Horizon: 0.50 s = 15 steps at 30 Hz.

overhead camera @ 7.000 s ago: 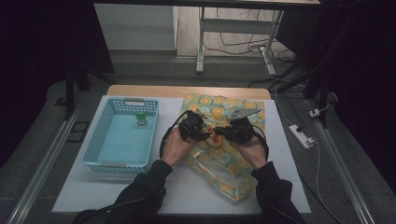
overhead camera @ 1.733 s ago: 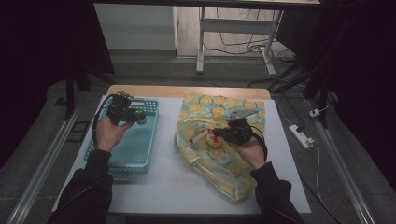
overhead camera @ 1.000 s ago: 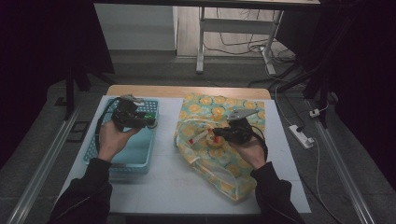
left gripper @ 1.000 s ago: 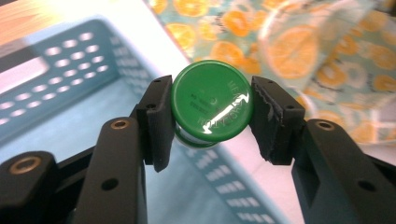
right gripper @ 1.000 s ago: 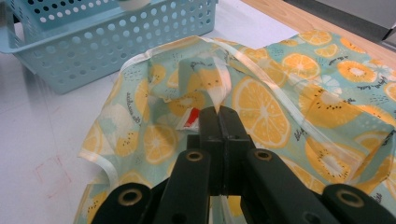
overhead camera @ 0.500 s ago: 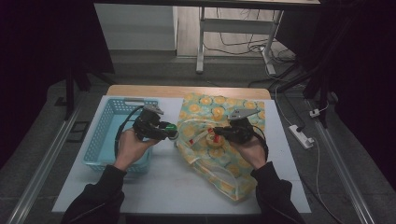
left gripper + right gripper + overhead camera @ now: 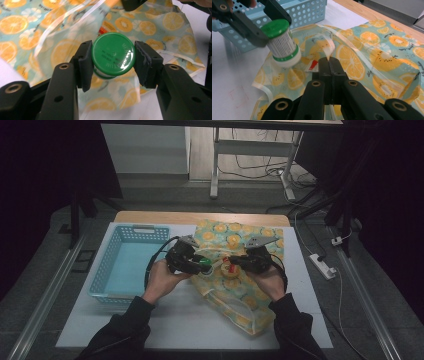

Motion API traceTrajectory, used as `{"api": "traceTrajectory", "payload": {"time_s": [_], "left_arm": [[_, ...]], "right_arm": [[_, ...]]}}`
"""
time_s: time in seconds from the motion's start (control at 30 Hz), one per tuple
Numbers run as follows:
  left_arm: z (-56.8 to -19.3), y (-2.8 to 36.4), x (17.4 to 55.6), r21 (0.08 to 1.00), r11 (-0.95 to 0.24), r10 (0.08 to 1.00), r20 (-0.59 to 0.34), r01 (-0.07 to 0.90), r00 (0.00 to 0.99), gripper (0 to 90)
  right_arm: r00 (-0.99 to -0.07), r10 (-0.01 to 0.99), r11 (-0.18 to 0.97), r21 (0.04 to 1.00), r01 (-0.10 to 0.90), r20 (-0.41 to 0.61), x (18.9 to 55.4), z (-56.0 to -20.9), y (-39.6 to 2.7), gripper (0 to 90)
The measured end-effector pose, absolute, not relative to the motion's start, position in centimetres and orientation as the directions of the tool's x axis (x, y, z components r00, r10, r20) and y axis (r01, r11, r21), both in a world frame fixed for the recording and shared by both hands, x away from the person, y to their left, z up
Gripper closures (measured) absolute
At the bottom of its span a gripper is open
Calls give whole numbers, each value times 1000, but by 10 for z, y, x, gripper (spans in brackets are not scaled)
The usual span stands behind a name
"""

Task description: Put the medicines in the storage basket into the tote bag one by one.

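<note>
Now the left gripper (image 7: 113, 61) squeezes a round bottle (image 7: 283, 43) by its smooth green cap, right over the crinkly fruit-print bag (image 7: 235, 285). The right gripper (image 7: 329, 62) pinches the bag's clear plastic edge tight.

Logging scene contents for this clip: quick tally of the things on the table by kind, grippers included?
Bottle with green cap: 1
Fruit-print bag: 1
Blue basket: 1
Grippers: 2, left gripper and right gripper
Total: 5
</note>
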<state>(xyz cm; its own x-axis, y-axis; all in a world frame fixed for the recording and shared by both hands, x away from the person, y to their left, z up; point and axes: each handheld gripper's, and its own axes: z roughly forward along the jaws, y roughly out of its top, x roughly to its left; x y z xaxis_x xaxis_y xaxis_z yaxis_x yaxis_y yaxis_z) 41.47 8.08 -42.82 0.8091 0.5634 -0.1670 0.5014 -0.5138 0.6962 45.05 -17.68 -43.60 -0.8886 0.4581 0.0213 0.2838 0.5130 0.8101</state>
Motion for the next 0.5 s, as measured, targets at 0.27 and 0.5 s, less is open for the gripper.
{"api": "traceTrajectory", "payload": {"time_s": [0.27, 0.5], "left_arm": [[-434, 53, 420, 681, -557, 544, -135, 476, 828, 518], [-445, 38, 429, 659, -587, 549, -104, 471, 829, 517]], "right_arm": [[-887, 461, 509, 813, 283, 19, 451, -435, -178, 900], [-887, 461, 510, 812, 283, 19, 451, -435, -178, 900]]}}
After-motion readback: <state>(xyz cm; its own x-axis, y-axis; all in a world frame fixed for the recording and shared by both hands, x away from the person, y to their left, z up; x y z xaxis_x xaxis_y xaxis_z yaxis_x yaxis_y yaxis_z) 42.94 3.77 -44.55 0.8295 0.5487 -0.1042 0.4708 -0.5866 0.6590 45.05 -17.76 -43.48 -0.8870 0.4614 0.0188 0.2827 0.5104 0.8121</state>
